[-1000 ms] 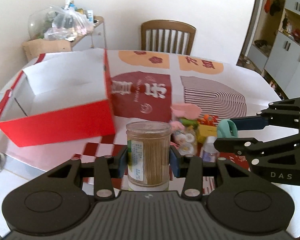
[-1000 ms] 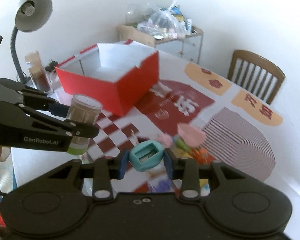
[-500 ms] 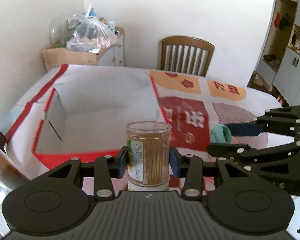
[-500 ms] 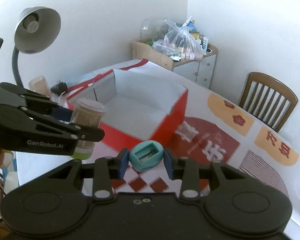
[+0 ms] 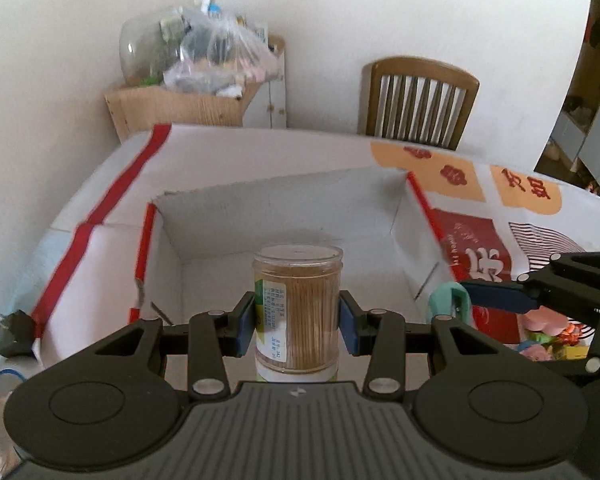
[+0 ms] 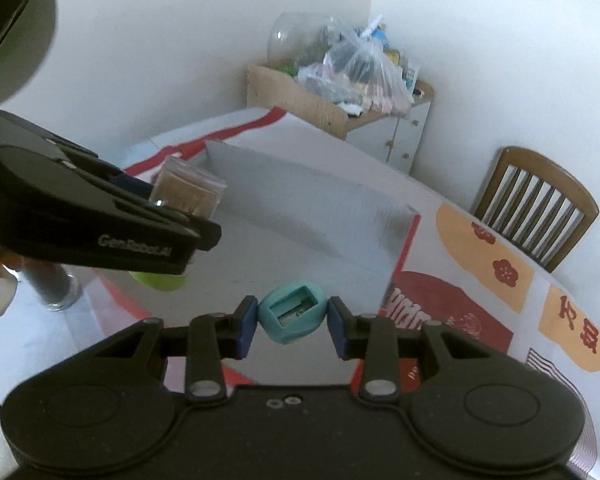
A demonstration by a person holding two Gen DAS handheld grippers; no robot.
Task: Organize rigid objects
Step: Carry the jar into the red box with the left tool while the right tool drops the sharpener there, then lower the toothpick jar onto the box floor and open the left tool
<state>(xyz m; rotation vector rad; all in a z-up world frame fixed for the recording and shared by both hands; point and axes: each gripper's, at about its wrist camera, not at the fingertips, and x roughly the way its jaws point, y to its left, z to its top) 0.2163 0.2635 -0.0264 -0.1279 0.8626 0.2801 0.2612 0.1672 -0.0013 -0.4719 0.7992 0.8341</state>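
Observation:
My left gripper [image 5: 298, 322] is shut on a clear toothpick jar [image 5: 298, 308] with a green base and holds it upright over the open red-and-white box [image 5: 284, 200]. The jar also shows in the right wrist view [image 6: 190, 192], held over the box [image 6: 300, 184]. My right gripper [image 6: 293, 320] is shut on a teal pencil sharpener [image 6: 292, 314] above the box's near right part. In the left wrist view the sharpener [image 5: 448, 300] sits at the box's right wall, in the right gripper [image 5: 456, 300].
Small colourful items [image 5: 548, 336] lie on the patterned tablecloth [image 5: 480, 240] right of the box. A wooden chair [image 5: 418, 100] stands behind the table. A side cabinet with a plastic bag [image 5: 216, 60] is at the back left. A glass [image 6: 52, 288] stands left of the box.
Both grippers have moved left and forward with their objects, from beside the pile of small items to over the open box. Both grips are unchanged.

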